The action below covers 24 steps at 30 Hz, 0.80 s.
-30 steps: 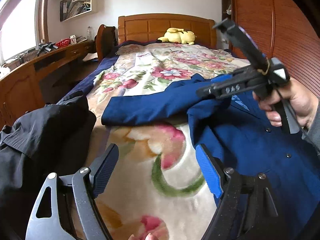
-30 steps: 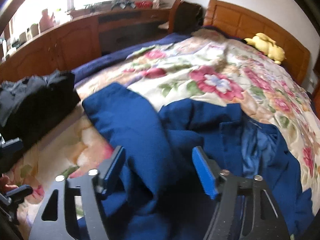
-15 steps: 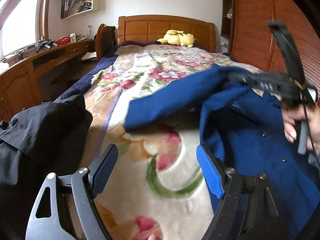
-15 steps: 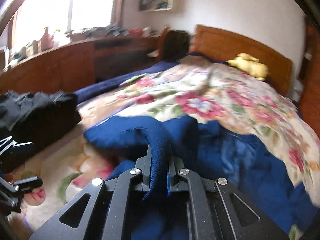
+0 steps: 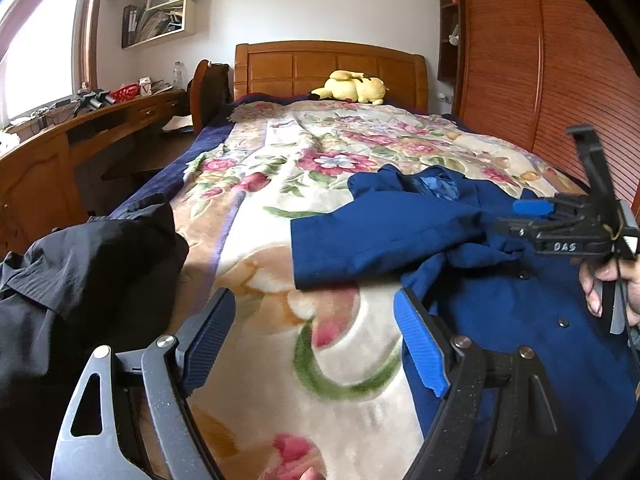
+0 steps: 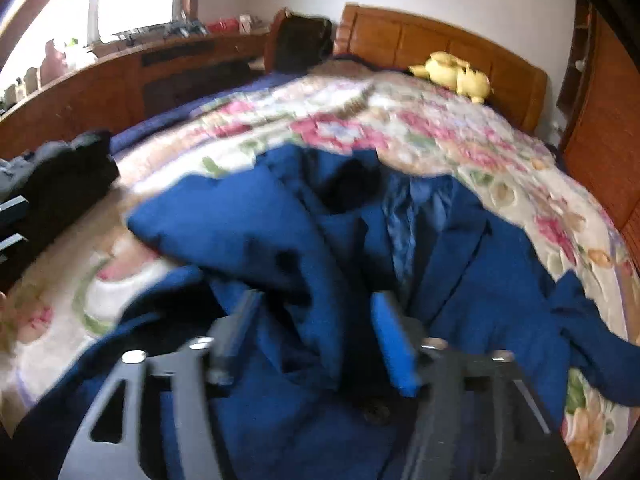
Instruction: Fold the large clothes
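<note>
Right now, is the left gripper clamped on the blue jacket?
No, the left gripper has its jaws spread apart over the floral blanket, with the blue jacket lying beside it, not between them.

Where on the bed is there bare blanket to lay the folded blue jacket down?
Bare floral blanket runs from the blue jacket's collar up to the yellow plush. A smaller strip lies between the black garment and the jacket's sleeve. The near right is crowded with jacket.
</note>
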Motion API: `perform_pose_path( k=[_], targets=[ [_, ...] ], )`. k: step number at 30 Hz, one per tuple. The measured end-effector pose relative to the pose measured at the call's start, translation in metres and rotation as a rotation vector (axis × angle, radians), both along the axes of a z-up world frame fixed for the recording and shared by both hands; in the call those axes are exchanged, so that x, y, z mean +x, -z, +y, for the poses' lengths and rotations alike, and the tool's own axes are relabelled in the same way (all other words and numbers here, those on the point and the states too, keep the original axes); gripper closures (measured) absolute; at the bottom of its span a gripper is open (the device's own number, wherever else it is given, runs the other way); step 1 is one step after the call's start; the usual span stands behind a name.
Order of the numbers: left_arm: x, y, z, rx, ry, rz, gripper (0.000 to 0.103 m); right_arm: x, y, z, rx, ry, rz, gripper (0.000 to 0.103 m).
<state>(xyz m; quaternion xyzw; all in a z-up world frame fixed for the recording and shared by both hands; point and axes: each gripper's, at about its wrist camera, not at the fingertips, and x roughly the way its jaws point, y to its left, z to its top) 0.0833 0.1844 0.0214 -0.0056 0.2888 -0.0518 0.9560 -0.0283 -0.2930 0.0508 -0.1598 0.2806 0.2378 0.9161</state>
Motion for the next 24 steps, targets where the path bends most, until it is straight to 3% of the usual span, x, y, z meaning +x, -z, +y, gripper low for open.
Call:
perform_pose_path(
  k=[9, 17, 24],
  targets=[
    [-0.001, -0.001, 0.008, -0.008, -0.015, -0.006, 0.02, 0.003, 0.004, 0.043, -0.034, -0.158, 0.025, 0.034],
    [0.003, 0.004, 0.008, 0.005, -0.022, 0.007, 0.02, 0.053, 0.034, 0.09, -0.06, -0.219, 0.122, 0.034],
    [0.005, 0.005, 0.011, 0.007, -0.025, 0.012, 0.02, 0.063, 0.059, 0.124, -0.109, -0.295, 0.192, 0.034]
  ],
)
